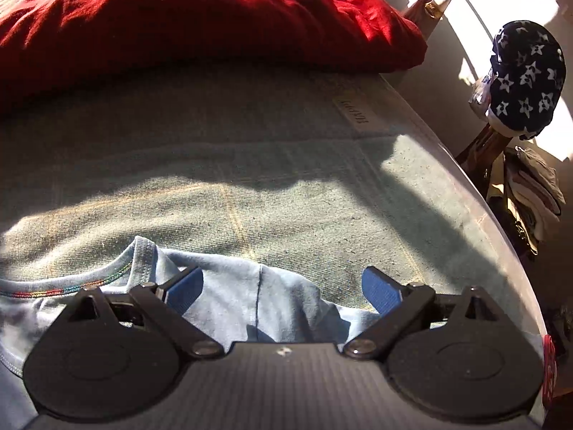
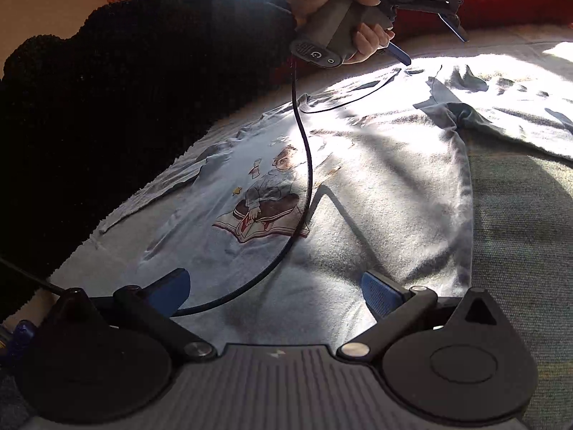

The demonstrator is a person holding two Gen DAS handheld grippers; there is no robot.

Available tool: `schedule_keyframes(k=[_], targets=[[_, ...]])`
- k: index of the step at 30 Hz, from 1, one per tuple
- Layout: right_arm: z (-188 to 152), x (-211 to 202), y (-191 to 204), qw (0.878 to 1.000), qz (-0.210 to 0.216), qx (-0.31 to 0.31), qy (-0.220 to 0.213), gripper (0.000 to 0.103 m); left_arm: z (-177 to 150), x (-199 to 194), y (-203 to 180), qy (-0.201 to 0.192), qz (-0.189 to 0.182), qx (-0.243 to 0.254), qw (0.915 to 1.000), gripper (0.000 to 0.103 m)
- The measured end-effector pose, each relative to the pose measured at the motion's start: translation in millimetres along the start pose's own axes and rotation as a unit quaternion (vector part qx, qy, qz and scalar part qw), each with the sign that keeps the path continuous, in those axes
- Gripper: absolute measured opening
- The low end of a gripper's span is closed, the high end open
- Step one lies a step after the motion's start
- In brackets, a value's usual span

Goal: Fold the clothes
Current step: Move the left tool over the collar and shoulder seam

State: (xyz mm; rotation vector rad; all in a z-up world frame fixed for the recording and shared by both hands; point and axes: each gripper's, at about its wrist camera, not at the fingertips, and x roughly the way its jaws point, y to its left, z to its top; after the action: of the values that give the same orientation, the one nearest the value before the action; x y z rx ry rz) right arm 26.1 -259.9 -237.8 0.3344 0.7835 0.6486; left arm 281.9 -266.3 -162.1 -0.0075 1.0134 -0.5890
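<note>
Everything here sits around the light blue shirt (image 2: 358, 193), which lies spread face up on the grey-green cover (image 1: 250, 179) of the bed, its printed picture (image 2: 265, 208) of a seated figure on an open book showing. To the left of the shirt, in my right wrist view, my own black sleeve (image 2: 125, 107) reaches across above it, and at its end my hand (image 2: 343, 10) grips the handle of my left gripper (image 2: 433, 46), which hangs just over the shirt's neckline (image 2: 343, 104) with its blue fingers spread wide and nothing between them. A black cable (image 2: 304, 165) drops from that handle and curves over the printed picture toward me. My left wrist view shows the same thing from above: the left gripper (image 1: 283, 290) stands wide open over the shoulder of the shirt (image 1: 243, 301), beside the collar (image 1: 89, 279) with its rainbow stitching, and it holds no cloth. Nearer the shirt's lower part, my right gripper (image 2: 275, 292) is also wide open, hovering over the fabric with empty fingers. Beyond the shirt, at the far side of the bed, lies a bulky red cloth (image 1: 179, 18). To the right of the shirt, off the edge of the bed, a dark blue cloth with white stars (image 1: 526, 79) hangs over something I cannot make out, with a pile of clothes (image 1: 530, 193) below it.
</note>
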Motion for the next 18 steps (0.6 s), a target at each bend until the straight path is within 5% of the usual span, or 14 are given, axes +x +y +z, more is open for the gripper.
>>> schedule_keyframes(k=[2, 7, 10, 18], targets=[[-1, -1, 0, 1.0, 0.0, 0.001, 0.0, 0.103, -5, -2, -6, -0.001, 0.009, 0.029, 0.9995, 0.095], [-3, -4, -3, 1.0, 0.006, 0.005, -0.002, 0.103, -5, 24, 18, 0.029, 0.047, -0.02, 0.9983, 0.095], [-3, -5, -8, 1.0, 0.015, 0.01, -0.003, 0.103, -3, 41, 28, 0.026, 0.088, -0.001, 0.9958, 0.095], [-4, -5, -9, 1.0, 0.019, 0.016, -0.006, 0.103, 1, 20, 16, 0.016, 0.129, 0.024, 0.9912, 0.095]])
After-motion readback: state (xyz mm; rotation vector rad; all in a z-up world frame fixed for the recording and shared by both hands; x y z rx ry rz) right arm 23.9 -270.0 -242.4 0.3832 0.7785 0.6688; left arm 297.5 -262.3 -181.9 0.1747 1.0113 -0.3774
